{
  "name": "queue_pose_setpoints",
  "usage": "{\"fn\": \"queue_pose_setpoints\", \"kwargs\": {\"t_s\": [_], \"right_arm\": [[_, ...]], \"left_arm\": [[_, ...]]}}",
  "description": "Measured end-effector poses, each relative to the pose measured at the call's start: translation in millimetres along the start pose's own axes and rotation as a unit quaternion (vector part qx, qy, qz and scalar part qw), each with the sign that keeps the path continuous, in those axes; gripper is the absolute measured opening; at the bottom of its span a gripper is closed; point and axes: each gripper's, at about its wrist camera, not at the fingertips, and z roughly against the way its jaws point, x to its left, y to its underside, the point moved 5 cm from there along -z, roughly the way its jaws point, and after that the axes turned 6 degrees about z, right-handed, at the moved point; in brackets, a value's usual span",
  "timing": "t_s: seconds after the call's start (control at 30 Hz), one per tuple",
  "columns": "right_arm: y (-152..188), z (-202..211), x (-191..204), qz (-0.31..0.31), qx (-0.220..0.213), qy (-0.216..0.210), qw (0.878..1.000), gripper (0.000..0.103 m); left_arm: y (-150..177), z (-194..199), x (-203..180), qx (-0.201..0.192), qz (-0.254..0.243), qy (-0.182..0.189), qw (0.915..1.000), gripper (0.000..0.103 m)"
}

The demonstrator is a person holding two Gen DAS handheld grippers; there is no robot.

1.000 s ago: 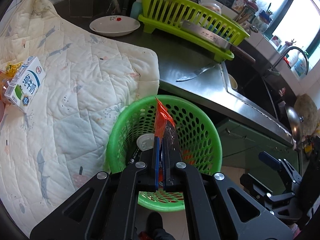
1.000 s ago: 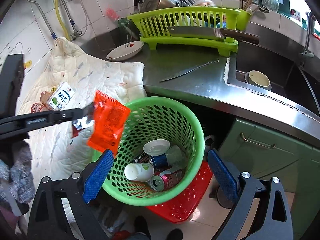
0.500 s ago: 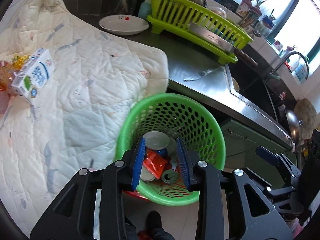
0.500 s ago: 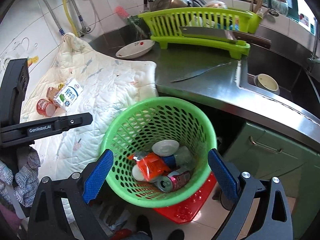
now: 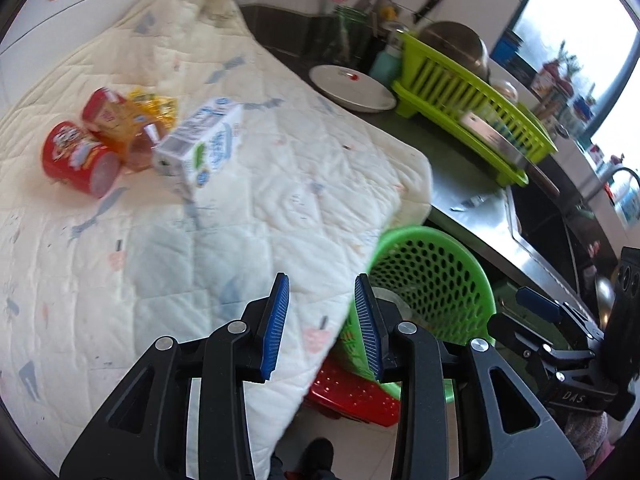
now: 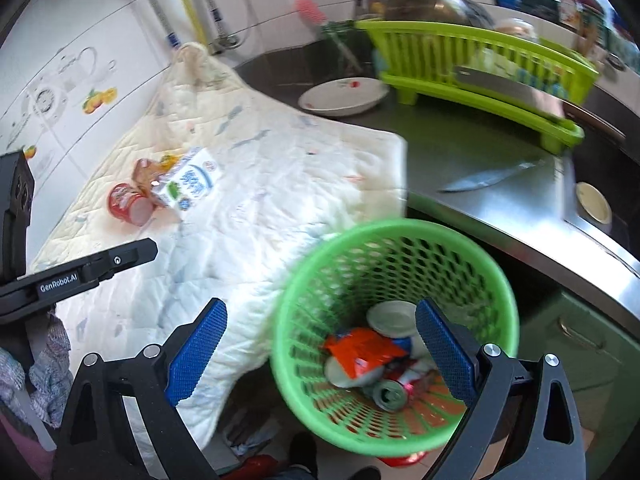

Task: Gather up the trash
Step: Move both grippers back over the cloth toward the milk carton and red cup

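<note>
A green perforated basket (image 6: 496, 280) (image 5: 476, 276) stands below the counter edge and holds an orange wrapper (image 6: 360, 354), a can (image 6: 386, 394) and cup lids. On the white quilted cloth (image 5: 280, 184) lie a milk carton (image 5: 208, 140) (image 6: 188, 184), red snack cups (image 5: 76, 156) (image 6: 128, 202) and a yellow wrapper (image 5: 154, 104). My left gripper (image 5: 322, 316) is open and empty over the cloth's front edge. My right gripper (image 6: 320, 344) is wide open and empty above the basket.
A lime dish rack (image 6: 480, 64) with a cleaver stands at the back of the steel counter. A white plate (image 6: 344, 96) lies beside it. A knife (image 6: 488, 176) lies near the sink (image 6: 600, 184). A red tray (image 5: 356, 392) sits under the basket.
The left gripper let go of the orange wrapper, which fell into the basket. It has since swung left toward the cloth and the trash on it. The right gripper shifted slightly left.
</note>
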Motion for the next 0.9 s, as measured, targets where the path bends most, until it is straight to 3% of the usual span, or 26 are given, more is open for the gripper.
{"fn": "queue_pose_setpoints", "kwargs": {"t_s": [0.3, 0.53, 0.9], "right_arm": [[-40, -41, 66, 0.039, 0.015, -0.052, 0.998, 0.092], [-77, -81, 114, 0.035, 0.033, -0.092, 0.995, 0.092], [-140, -157, 151, -0.015, 0.058, -0.098, 0.993, 0.092]], "left_arm": [[-15, 24, 80, -0.026, 0.067, -0.037, 0.9967, 0.034], [-28, 39, 138, -0.045, 0.11, -0.053, 0.9915, 0.035], [-40, 50, 205, -0.056, 0.154, -0.063, 0.9845, 0.035]]}}
